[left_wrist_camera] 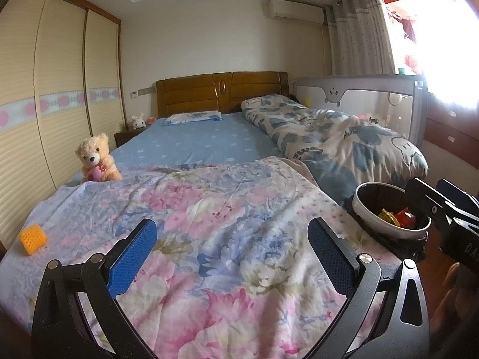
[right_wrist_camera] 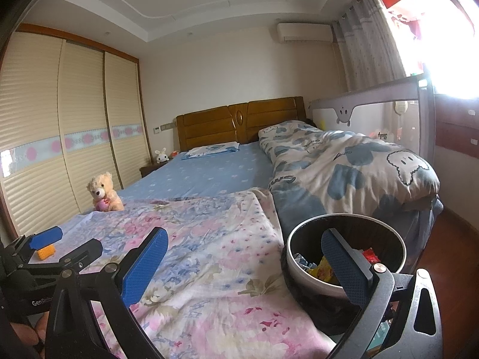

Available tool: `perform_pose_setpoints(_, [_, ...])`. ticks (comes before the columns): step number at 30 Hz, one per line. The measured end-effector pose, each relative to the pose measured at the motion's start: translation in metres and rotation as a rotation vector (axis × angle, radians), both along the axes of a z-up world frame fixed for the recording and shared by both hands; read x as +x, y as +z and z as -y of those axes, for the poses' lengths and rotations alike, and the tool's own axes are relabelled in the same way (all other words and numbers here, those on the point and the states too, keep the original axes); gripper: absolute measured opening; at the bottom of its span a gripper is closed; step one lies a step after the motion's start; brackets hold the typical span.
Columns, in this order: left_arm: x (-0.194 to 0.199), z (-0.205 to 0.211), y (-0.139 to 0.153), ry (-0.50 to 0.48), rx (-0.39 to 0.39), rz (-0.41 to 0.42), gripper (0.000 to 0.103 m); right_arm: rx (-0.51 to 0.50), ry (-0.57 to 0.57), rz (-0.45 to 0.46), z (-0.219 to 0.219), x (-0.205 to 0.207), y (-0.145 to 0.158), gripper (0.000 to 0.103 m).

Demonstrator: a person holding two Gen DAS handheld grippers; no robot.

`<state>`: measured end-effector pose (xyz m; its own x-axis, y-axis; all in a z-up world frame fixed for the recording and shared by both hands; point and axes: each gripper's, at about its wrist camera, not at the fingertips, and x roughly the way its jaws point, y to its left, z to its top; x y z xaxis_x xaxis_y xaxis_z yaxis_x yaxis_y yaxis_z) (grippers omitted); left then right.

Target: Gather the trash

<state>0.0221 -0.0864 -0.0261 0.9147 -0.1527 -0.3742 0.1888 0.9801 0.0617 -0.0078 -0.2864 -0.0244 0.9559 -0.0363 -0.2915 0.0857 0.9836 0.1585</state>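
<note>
Gaping wide and empty, left gripper [left_wrist_camera: 232, 257] over floral quilt [left_wrist_camera: 209, 209], right gripper [right_wrist_camera: 244, 258] likewise, one finger overlapping trash bin [right_wrist_camera: 344, 284], wrappers inside partly hidden.

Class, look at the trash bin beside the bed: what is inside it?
Inside the trash bin lie crumpled wrappers: a yellow one, a red one and a bluish-white one. The right gripper's finger covers part of them; the bin's bottom is hidden.

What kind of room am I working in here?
A home bedroom, most likely: a bed with a wooden headboard, a sliding-door wardrobe along the left wall, and a teddy bear on the sheet. A trash bin sits at the bed's foot.
</note>
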Motion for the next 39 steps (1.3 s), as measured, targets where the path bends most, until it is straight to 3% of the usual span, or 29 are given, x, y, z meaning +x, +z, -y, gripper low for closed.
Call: perform_pose_setpoints(39, [0.0022,-0.0019,-0.0059,-0.001,-0.009,-0.019,0.103,0.013,0.006,-0.021,-0.0050,0.0061,-0.0052,0.103])
